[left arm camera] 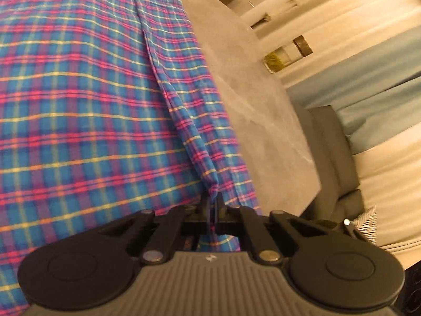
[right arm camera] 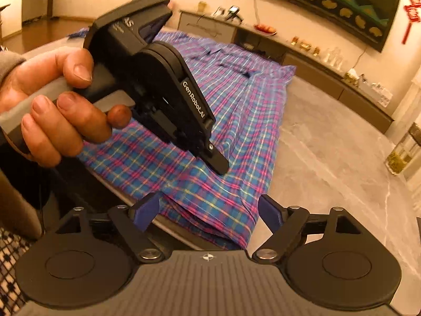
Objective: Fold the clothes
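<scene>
While left tool (left arm camera: 212, 205) pinches shirt (left arm camera: 79, 92), table (left arm camera: 250, 100)

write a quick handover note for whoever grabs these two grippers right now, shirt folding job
Left gripper: shut on the near edge of the plaid shirt, fabric pinched between its fingers.
Right gripper: open, holding nothing, jaws spread on either side of the shirt's near corner at the table edge.
Left hand grips the left gripper's handle.
The shirt lies spread over the grey table, one side already turned in along a lengthwise crease.
Left to do: probably close the right gripper on the near hem, then fold the shirt away from you.
</scene>
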Action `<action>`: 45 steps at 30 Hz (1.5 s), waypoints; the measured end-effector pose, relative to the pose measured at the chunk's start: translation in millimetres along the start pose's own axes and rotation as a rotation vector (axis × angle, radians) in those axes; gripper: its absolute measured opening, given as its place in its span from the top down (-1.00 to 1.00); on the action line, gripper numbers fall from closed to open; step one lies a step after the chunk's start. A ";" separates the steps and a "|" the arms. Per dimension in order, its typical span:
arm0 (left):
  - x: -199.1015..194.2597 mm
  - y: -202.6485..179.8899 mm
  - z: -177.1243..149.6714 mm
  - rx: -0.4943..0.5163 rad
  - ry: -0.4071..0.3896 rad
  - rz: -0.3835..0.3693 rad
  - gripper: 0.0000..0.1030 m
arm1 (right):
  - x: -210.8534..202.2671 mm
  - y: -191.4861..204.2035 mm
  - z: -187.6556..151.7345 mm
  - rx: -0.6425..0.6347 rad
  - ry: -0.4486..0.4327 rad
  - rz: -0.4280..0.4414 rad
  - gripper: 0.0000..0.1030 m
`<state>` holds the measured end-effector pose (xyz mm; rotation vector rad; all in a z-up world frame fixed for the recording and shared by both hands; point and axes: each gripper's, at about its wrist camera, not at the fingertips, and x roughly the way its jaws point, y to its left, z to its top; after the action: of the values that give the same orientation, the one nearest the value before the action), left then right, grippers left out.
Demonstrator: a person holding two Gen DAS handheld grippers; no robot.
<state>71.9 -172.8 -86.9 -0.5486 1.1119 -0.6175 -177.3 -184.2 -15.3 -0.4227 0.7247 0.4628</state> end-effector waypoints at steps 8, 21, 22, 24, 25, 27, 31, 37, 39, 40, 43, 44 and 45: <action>-46.3 -21.1 -13.5 0.248 -0.067 0.150 0.68 | 12.0 -39.2 13.9 0.107 0.049 0.069 -0.08; -181.7 107.1 112.1 0.123 -0.407 0.529 -0.19 | 31.6 -85.4 138.7 0.379 -0.132 0.353 -0.53; -187.4 121.9 120.4 0.072 -0.427 0.530 -0.17 | 48.5 -85.6 155.4 0.442 -0.136 0.424 -0.56; -196.2 146.2 131.2 -0.040 -0.453 0.510 -0.15 | 87.3 -83.2 185.3 0.537 -0.129 0.526 -0.56; -202.9 158.6 134.5 -0.102 -0.463 0.480 -0.15 | 110.6 -79.1 199.7 0.570 -0.125 0.549 -0.56; -218.2 177.7 137.1 -0.156 -0.481 0.449 -0.15 | 160.3 -71.2 225.9 0.644 -0.100 0.569 -0.56; -222.4 194.1 141.3 -0.182 -0.469 0.418 -0.15 | 247.5 -52.9 247.6 0.799 -0.005 0.541 -0.54; -222.7 214.8 146.2 -0.225 -0.442 0.351 -0.10 | 284.8 -18.6 256.1 0.790 -0.006 0.390 -0.16; -222.8 221.7 147.8 -0.240 -0.433 0.328 -0.08 | 288.7 -8.9 264.6 0.727 0.003 0.320 0.49; -223.0 223.5 148.4 -0.243 -0.431 0.319 -0.08 | 290.7 -4.2 268.9 0.695 0.008 0.284 0.82; -226.3 211.7 147.3 -0.201 -0.449 0.303 -0.08 | 286.6 -9.5 265.6 0.703 0.004 0.287 1.00; -228.2 207.3 146.3 -0.184 -0.455 0.295 -0.08 | 277.9 -14.4 265.5 0.713 -0.010 0.293 1.00; -229.7 203.0 145.7 -0.168 -0.459 0.287 -0.09 | 269.1 -21.1 266.1 0.721 -0.030 0.304 1.00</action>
<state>172.4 145.7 -26.6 -0.6236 0.7874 -0.1348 151.6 4.0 -22.4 0.3744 0.8758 0.4565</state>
